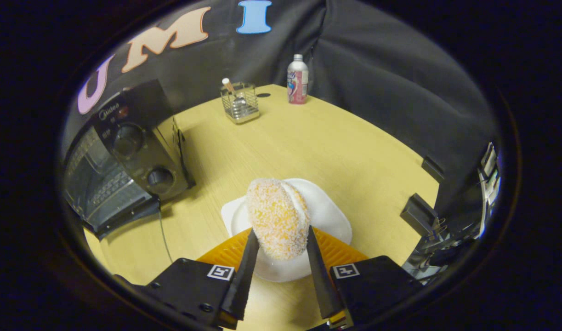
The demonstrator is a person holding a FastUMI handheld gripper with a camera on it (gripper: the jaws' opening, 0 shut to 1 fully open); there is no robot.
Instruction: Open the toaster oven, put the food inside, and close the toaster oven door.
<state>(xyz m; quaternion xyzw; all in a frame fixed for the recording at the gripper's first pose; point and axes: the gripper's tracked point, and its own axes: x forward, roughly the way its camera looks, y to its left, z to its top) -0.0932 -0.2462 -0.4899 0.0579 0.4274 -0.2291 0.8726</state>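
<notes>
Between hand-held gripper [281, 243] fingers, pastry [277, 216] above plate [331, 216], toaster oven [120, 161] alongside

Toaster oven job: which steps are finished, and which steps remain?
Done: the black toaster oven has its glass door dropped open. In hand: the gripper jaws press both sides of the orange sugar-coated pastry, just above the white plate on the yellow wooden table. Left: carrying it into the oven and closing the door.
</notes>
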